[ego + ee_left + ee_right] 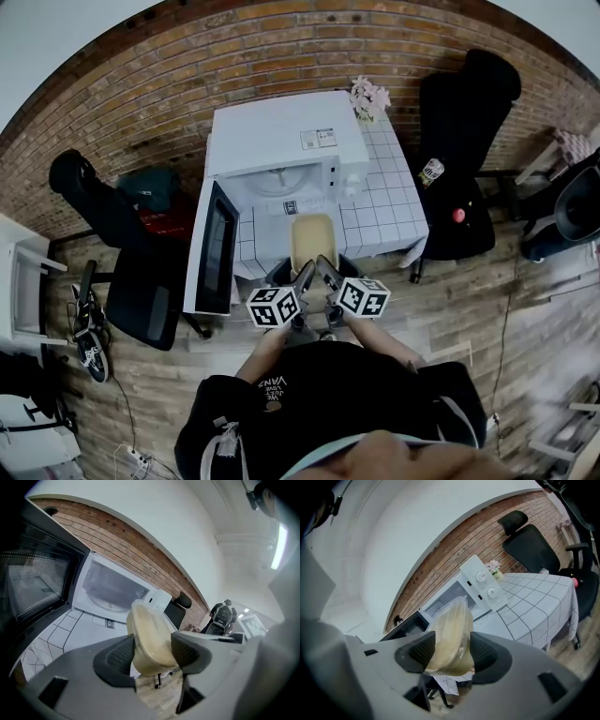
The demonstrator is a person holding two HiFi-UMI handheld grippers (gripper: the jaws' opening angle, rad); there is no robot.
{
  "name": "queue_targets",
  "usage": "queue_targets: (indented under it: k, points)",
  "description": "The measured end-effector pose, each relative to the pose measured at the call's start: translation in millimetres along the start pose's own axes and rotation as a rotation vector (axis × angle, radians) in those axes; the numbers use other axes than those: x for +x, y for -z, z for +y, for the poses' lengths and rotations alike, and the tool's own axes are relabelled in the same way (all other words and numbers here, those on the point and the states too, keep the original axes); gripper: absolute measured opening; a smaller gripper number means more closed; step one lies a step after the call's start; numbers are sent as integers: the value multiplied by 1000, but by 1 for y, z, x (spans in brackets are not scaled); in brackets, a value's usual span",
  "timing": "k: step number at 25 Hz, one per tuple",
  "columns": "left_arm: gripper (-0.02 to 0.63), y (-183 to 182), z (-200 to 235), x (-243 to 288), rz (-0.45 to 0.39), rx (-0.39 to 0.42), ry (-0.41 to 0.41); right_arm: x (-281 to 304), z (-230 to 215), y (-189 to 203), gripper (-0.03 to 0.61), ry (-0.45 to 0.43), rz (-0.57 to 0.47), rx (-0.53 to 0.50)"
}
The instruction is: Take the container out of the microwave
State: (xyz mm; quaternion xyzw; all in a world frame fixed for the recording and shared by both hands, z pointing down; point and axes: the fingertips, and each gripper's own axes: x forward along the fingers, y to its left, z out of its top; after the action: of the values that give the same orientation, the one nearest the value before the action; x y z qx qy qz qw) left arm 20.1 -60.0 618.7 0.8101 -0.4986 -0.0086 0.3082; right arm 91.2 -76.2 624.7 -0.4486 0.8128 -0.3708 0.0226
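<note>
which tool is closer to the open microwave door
Left. The left tool grips the container on its door-facing side, nearer the open microwave door. The right tool grips the opposite side, farther from the door.

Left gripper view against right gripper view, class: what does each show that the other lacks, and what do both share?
Only the left gripper view: the mesh window of the open door and the turntable. Only the right gripper view: the two control knobs and the flowers. Both: the container, clamped by the left gripper and the right gripper, and the brick wall.
</note>
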Motion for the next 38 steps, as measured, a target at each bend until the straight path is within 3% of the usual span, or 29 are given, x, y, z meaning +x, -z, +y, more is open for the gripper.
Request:
queue_targets:
  k: [15, 38]
  points:
    - [249, 12, -16, -16, 23, 29, 54, -25, 4, 9, 224, 33, -33, 10]
    - [250, 2, 14, -44, 68, 52, 115, -10, 37, 31, 224, 98, -73, 30]
